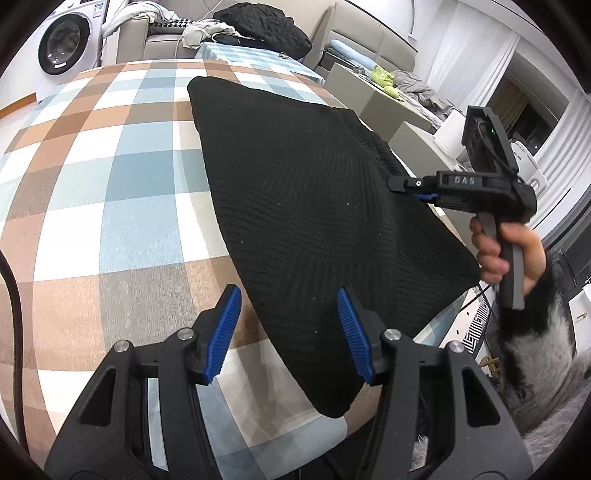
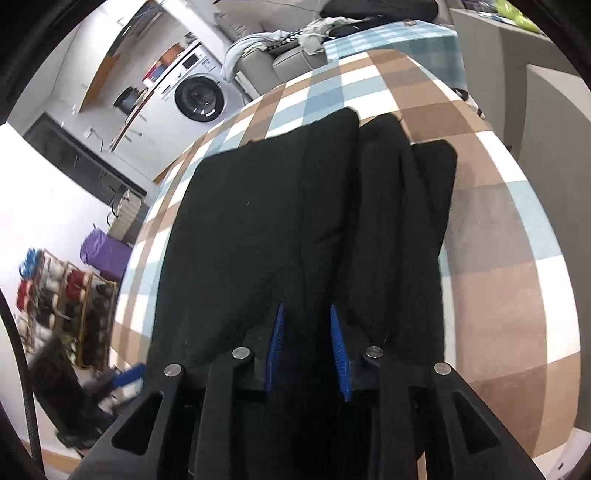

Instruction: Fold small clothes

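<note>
**Black knit on the checked table, right gripper at its edge**

The black ribbed knit garment [image 1: 314, 206] lies flat on the table [image 1: 110, 221], which is covered by a brown, blue and white checked cloth. In the right wrist view the garment [image 2: 258, 229] shows as several folded layers running away from the camera, with a separate narrow flap on the right side.

The right gripper [image 2: 308, 343] sits at the near edge of the knit, its blue pads narrowly apart with a ridge of the black fabric between them; whether the pads press on it cannot be told. From the left wrist view the right gripper [image 1: 400, 183] reaches in from the right, its tips over the garment's right edge, held by a hand [image 1: 513, 254] in a furry black-and-white sleeve.

The left gripper [image 1: 286, 332] stands released, jaws apart and holding nothing, over the garment's near corner, one pad above the cloth and one above the knit.

Beyond the table stand a washing machine [image 1: 66, 40] and a sofa piled with clothes [image 1: 258, 22].
</note>
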